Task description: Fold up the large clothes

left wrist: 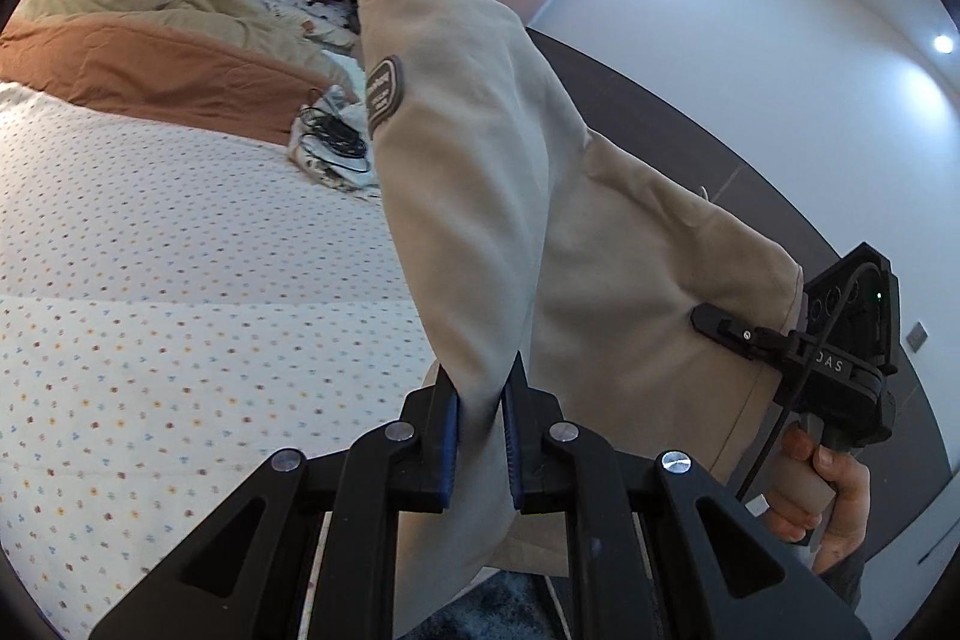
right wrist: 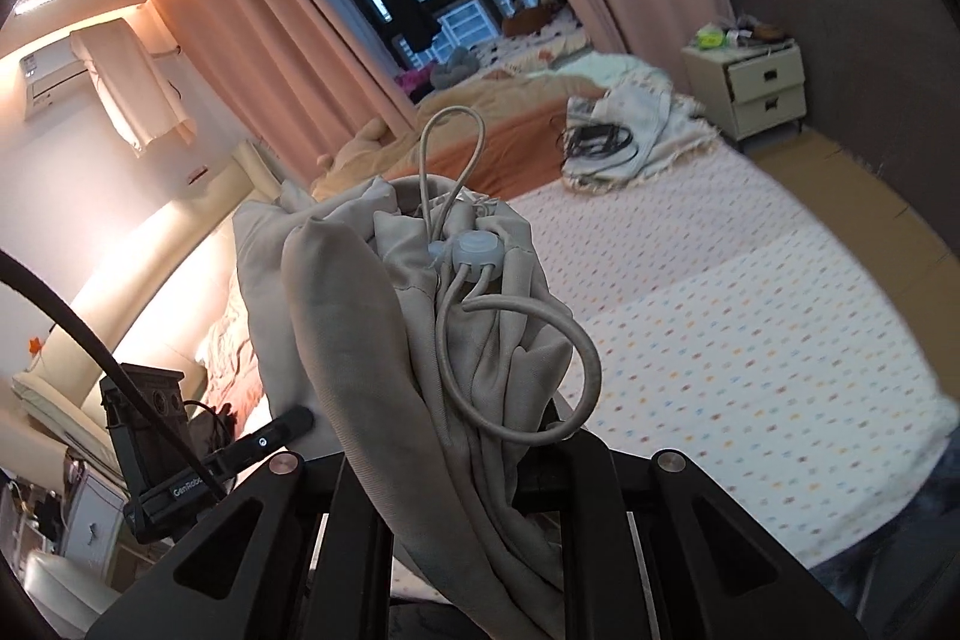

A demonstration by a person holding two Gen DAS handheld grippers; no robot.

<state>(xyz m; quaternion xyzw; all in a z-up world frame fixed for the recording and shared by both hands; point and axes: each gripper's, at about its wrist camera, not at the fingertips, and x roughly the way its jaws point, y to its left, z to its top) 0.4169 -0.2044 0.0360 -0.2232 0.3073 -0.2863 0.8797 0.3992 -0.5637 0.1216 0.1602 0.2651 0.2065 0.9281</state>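
Observation:
A large beige jacket (left wrist: 480, 148) with a brown oval patch (left wrist: 384, 95) hangs in the air above the bed. My left gripper (left wrist: 480, 388) is shut on a fold of its fabric between the blue pads. My right gripper (right wrist: 480, 436) is shut on a bunched part of the same jacket (right wrist: 360, 316), where an elastic drawcord with a round white toggle (right wrist: 476, 247) loops out. The right gripper also shows in the left wrist view (left wrist: 720, 325), clamped on the jacket's edge, with a hand on its handle. The left gripper shows in the right wrist view (right wrist: 288, 424).
A bed with a white dotted sheet (left wrist: 180, 244) lies below. A brown and beige duvet (left wrist: 150, 58) lies at its far end. A cloth with a black cable coil (right wrist: 600, 142) lies on the bed. A white nightstand (right wrist: 750, 82) stands by the dark wall.

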